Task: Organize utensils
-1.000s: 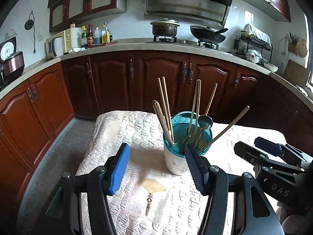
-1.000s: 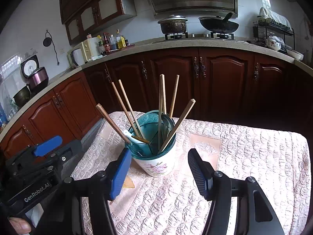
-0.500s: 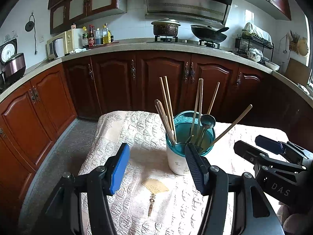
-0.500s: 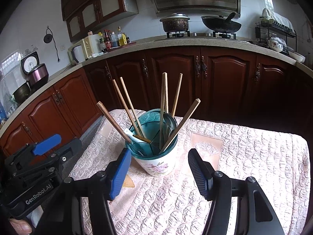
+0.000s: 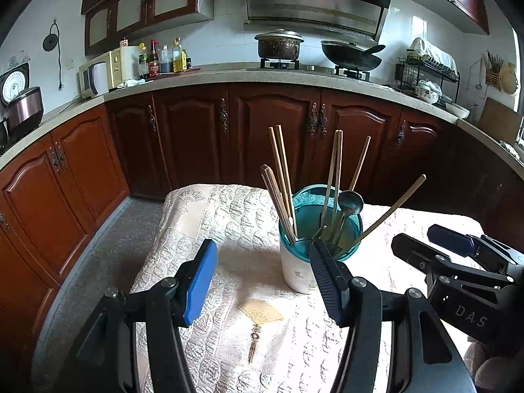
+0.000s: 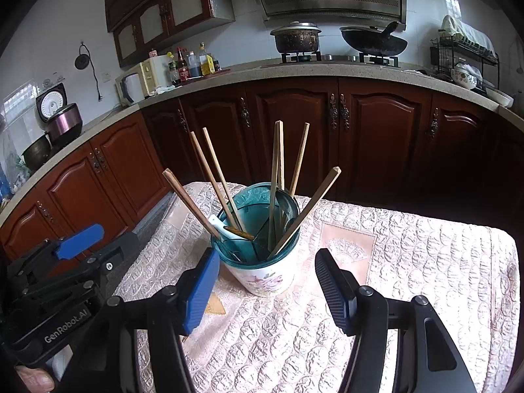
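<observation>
A white holder with a teal insert (image 5: 299, 271) (image 6: 265, 278) stands on the quilted table. Several wooden chopsticks (image 5: 281, 177) (image 6: 216, 177) lean out of it, with a metal spoon (image 5: 350, 201) and a white-handled utensil (image 6: 217, 224). My left gripper (image 5: 263, 281) is open and empty, just in front of the holder and slightly left of it. My right gripper (image 6: 267, 290) is open and empty, close in front of the holder. Each gripper shows in the other view, the right one (image 5: 455, 255) at the right, the left one (image 6: 72, 262) at the left.
The table has a pale quilted cloth (image 6: 409, 262) with a fan pattern (image 5: 260, 311). Dark wooden cabinets (image 5: 275, 131) and a counter with a pot (image 5: 278, 44), wok (image 5: 350, 55), microwave and bottles run behind. Floor lies left of the table.
Both grippers have drawn back slightly and lifted a little; the holder sits a bit lower and farther in both views. Both stay open. The utensils have not moved.
</observation>
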Available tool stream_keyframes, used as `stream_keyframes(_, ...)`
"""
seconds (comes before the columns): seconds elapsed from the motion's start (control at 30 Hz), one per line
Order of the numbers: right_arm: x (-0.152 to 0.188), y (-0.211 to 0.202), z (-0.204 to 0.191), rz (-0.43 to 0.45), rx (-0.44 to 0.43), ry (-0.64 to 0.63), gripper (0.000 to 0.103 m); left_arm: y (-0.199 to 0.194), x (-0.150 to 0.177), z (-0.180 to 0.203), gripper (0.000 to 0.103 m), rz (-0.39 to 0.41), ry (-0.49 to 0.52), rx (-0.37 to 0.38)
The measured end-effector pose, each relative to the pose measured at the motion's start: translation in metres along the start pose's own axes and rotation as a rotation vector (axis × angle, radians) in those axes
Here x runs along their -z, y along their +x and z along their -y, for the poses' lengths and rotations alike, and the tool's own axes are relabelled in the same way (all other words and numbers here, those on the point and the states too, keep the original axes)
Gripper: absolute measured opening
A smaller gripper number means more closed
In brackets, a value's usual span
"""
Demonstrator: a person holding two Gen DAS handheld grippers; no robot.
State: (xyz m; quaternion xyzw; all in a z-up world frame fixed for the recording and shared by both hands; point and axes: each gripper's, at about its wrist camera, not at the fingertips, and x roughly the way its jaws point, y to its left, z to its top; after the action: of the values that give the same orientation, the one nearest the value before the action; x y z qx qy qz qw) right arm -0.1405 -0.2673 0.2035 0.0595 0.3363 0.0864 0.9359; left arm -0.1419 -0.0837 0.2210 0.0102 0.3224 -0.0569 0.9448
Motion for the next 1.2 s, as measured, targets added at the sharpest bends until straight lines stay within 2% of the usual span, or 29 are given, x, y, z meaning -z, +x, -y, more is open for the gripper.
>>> stream_keyframes(1.2,0.0019,0.0101,0.0023,-0.009,-0.006,-0.002,0.065,0.0060,0.0013,0.0065,0.060,-0.013,0.011,0.001)
